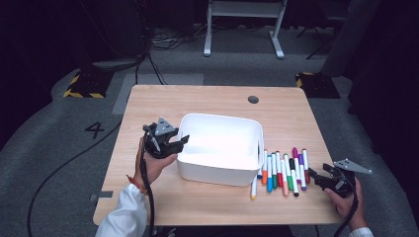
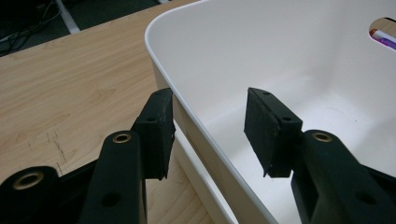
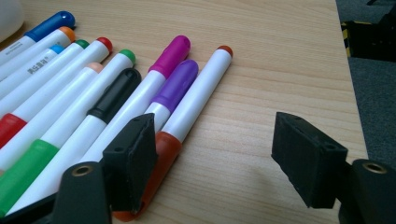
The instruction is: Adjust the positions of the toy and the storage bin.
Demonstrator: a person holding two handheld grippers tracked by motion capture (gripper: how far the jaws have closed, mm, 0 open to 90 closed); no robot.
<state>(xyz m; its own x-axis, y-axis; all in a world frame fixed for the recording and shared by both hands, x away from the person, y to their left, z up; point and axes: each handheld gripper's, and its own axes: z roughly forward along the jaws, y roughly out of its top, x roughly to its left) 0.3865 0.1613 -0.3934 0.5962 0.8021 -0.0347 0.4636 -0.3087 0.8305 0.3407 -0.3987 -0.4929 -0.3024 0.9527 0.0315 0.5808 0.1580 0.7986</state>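
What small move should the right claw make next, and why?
Probably shift sideways over the red-brown capped marker and close. The right claw stands open with that outermost marker beside one pad, not between them, while the left claw straddles the wall of the white bin.

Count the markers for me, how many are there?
12, I think: eleven markers lie side by side on the table right of the white bin, one yellow-tipped marker by its front corner. Overlaps may hide more.
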